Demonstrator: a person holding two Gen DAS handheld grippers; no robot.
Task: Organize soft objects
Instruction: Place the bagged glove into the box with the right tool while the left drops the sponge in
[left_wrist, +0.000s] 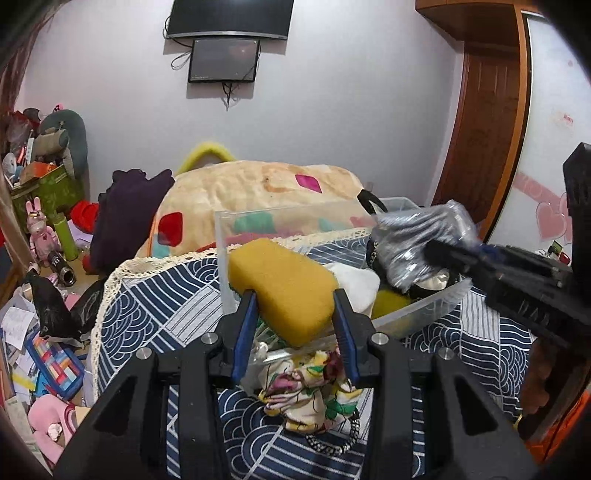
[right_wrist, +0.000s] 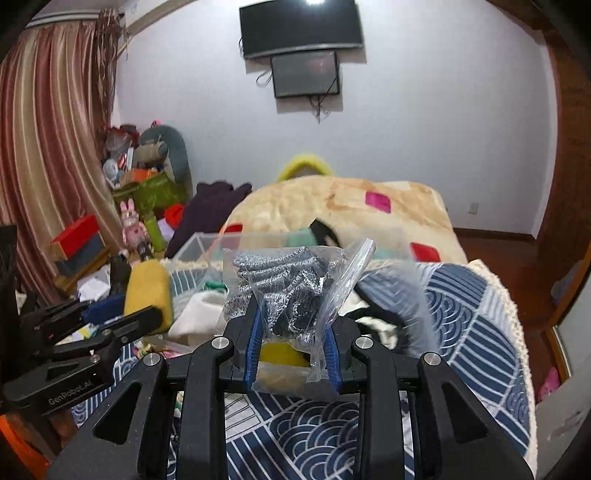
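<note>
My left gripper (left_wrist: 295, 299) is shut on a yellow sponge (left_wrist: 282, 288) and holds it above the near edge of a clear plastic bin (left_wrist: 417, 314). The sponge also shows in the right wrist view (right_wrist: 149, 291). My right gripper (right_wrist: 293, 314) is shut on a clear zip bag of grey metal scourers (right_wrist: 284, 284), held over the bin; the bag also shows in the left wrist view (left_wrist: 417, 240). The bin holds a white cloth (left_wrist: 356, 284) and another yellow sponge (right_wrist: 282, 352). A floral cloth (left_wrist: 310, 391) and a black-and-white braided cord (left_wrist: 332, 443) lie below my left gripper.
The bin stands on a table with a blue wave-patterned cloth (left_wrist: 155, 306). Behind it is a bed with a cream blanket (right_wrist: 332, 206). Toys, boxes and papers clutter the floor on the left (left_wrist: 40, 332). A wooden door (left_wrist: 484, 122) is on the right.
</note>
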